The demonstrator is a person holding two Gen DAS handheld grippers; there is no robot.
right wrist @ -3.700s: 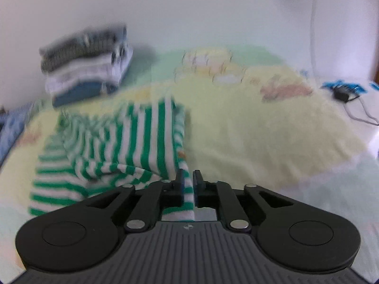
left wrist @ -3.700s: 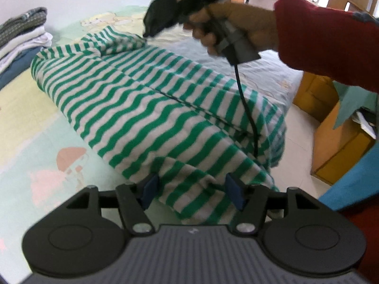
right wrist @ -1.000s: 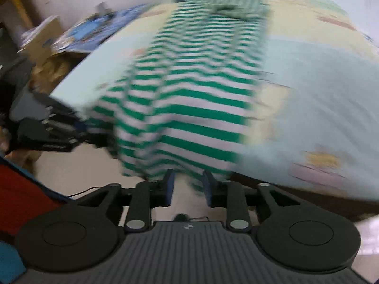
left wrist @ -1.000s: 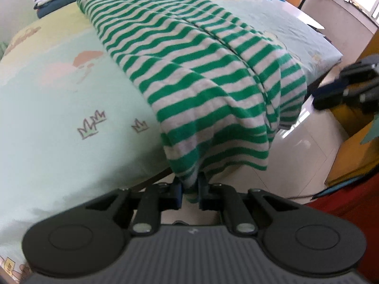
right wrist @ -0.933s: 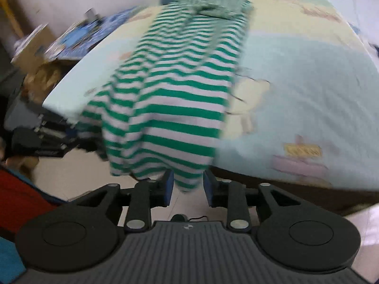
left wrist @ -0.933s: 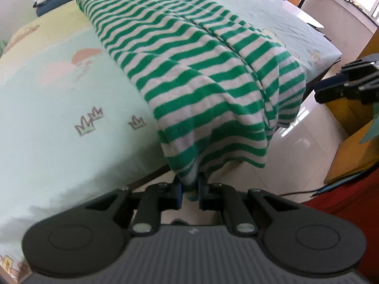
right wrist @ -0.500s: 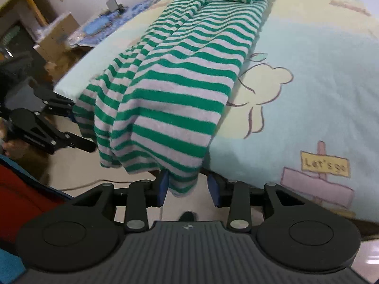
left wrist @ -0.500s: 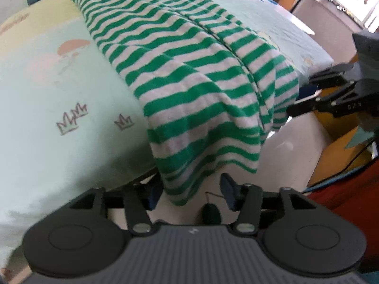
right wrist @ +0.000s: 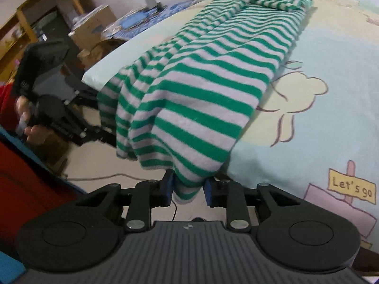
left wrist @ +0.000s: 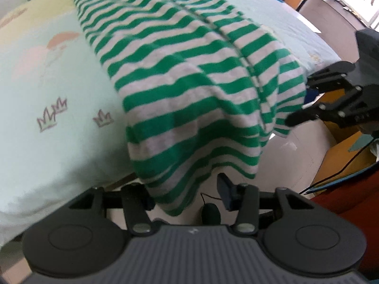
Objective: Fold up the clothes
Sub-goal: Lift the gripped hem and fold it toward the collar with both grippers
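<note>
Both grippers sit at the hem, jaws closing: left gripper [left wrist: 187, 195] and right gripper [right wrist: 188, 189] each have cloth between them, not pinched. Striped shirt [right wrist: 208, 75] runs lengthwise up the bed [right wrist: 331, 123], hem hanging off the near edge, collar far.

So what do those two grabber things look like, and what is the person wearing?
Both are black plastic. The left gripper and right gripper each have two round discs, a ribbed grey top and dark blue finger pads. The person's sleeve is red.
</note>
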